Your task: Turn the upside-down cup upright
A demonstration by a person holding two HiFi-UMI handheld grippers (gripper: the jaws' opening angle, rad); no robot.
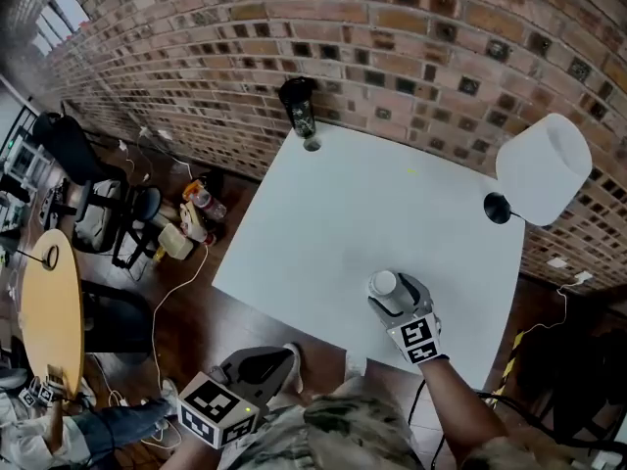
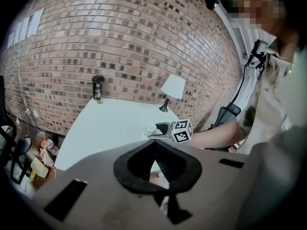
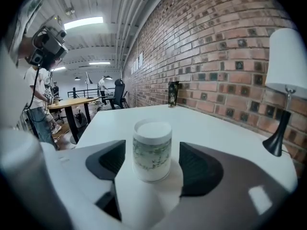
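Right tongs [image 3: 154,169] spread wide around the upside-down cup [image 3: 152,145] on the tabletop [image 1: 323,213], no grip yet, left tongs [image 2: 156,152] closed on nothing, so next, likely, squeeze, lift and flip.

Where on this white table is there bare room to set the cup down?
The middle of the table is bare, from the dark bottle at the far left corner to the lamp at the right edge. Its near left edge is free too. Only the near right is busy: the cup stands there between the open jaws of the right gripper.
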